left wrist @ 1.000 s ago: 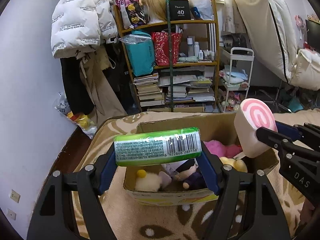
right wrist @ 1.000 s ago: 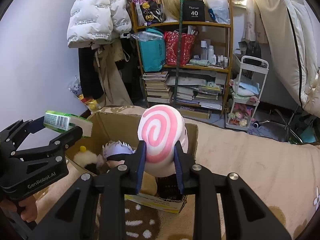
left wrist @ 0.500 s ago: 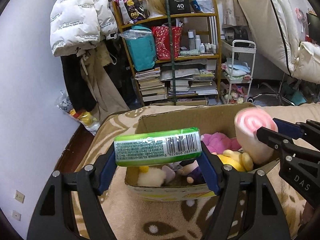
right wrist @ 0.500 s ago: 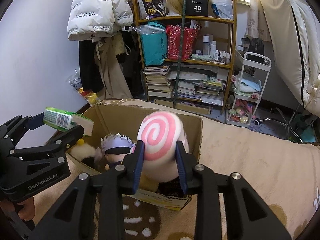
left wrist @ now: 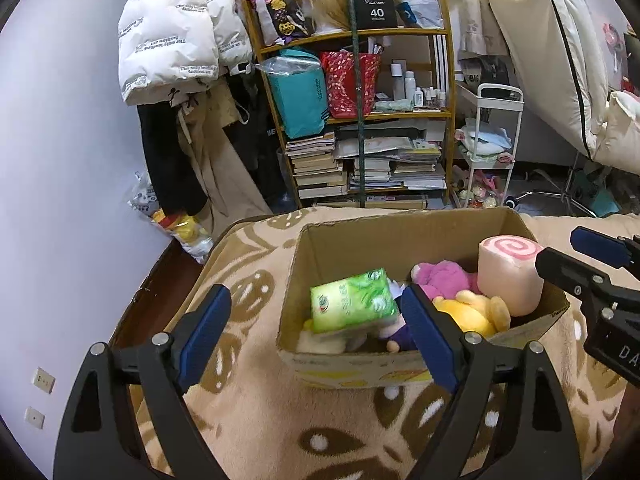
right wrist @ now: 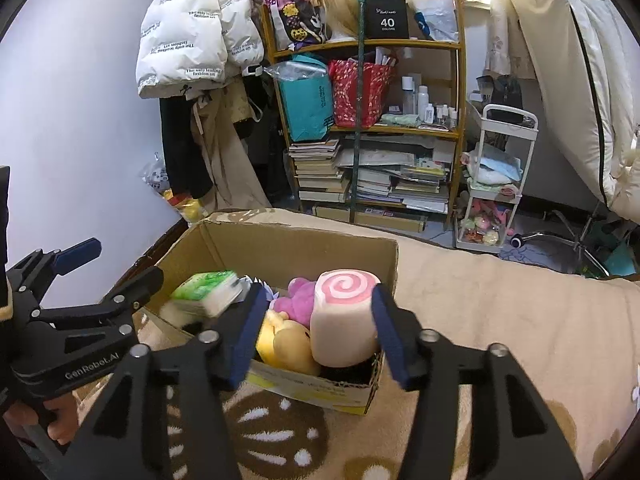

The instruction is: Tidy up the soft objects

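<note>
A: Where do the two grippers stand?

B: Both are spread wide and hold nothing. The left gripper [left wrist: 316, 336] hangs over the near-left corner of the cardboard box [left wrist: 360, 368], its right finger [left wrist: 430, 340] across the box's near rim and its left finger [left wrist: 204, 334] out over the blanket [left wrist: 248, 412]. The right gripper [right wrist: 318, 334] straddles the pink swirl plush [right wrist: 344, 320] — blue pads close on either side, neither pressing it.

A: And the soft things?

B: All inside the box. The green tissue pack [left wrist: 354, 304] lies tilted atop the toys at the left end, its edge blurred in the right wrist view. The swirl plush stands upright in the right near corner, rising above the rim. Between them sit a pink plush [left wrist: 444, 280] and a yellow plush [left wrist: 474, 312], pressed together.

A: Room around the box?

B: The blanket lies open to the box's left, front and right — the bed's dark wooden edge [left wrist: 156, 292] is well left of the box. A crowded bookshelf [left wrist: 360, 120] stands beyond, across the floor.
</note>
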The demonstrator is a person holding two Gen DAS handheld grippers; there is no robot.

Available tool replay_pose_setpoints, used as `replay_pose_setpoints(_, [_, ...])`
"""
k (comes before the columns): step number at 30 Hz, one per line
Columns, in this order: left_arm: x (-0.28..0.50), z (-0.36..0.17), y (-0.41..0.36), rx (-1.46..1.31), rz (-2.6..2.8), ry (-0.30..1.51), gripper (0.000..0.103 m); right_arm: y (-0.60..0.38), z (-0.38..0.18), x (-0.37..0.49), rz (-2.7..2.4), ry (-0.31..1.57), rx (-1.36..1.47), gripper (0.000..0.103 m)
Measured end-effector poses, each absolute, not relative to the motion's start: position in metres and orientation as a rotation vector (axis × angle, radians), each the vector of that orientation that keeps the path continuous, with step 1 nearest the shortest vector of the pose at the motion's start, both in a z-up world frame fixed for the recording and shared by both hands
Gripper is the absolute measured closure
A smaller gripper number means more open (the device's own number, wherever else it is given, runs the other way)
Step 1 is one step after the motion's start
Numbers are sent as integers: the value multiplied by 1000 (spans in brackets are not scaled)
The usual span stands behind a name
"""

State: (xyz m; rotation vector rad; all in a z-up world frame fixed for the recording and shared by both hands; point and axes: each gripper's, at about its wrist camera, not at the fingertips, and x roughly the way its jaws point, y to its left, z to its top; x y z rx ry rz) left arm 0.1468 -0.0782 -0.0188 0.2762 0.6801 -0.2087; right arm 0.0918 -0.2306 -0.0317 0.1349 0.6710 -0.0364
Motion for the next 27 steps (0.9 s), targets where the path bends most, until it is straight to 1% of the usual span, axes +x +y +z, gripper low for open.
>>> replay_pose_setpoints(2, [142,-16,-73,278,-201,679,16,-227,-31,89,-40,673,108,40])
replay_pose_setpoints(4, [137,-13,-69,278,-193,675,13,-223,-29,85,-47,667,88,32])
replay_pose_setpoints(5, [134,-10,-66,275,-189,668,12,-221,-28,83,-41,665,84,30])
replay_pose_setpoints(9, [121,2,-54,257,-184,648,11,-218,-23,76,-20,666,75,20])
replay_pose_setpoints(12, [108,13,-46,244,-178,624,9,-215,-18,68,-23,657,72,18])
replay_pose_setpoints(13, [104,17,-43,239,-177,614,6,-215,-16,65,-24,654,73,15])
replay_pose_setpoints(15, [95,23,-39,236,-182,599,6,-214,-12,59,-29,644,75,10])
replay_pose_setpoints(18, [83,33,-35,228,-190,584,5,-213,-4,48,-48,629,68,9])
replay_pose_setpoints(21, [71,41,-32,226,-182,558,4,-214,5,34,-72,606,73,0])
replay_pose_setpoints(23, [60,47,-31,240,-167,532,2,-216,11,25,-94,580,81,0])
replay_pose_setpoints(27, [41,53,-27,241,-156,503,2,-222,22,11,-112,558,97,0])
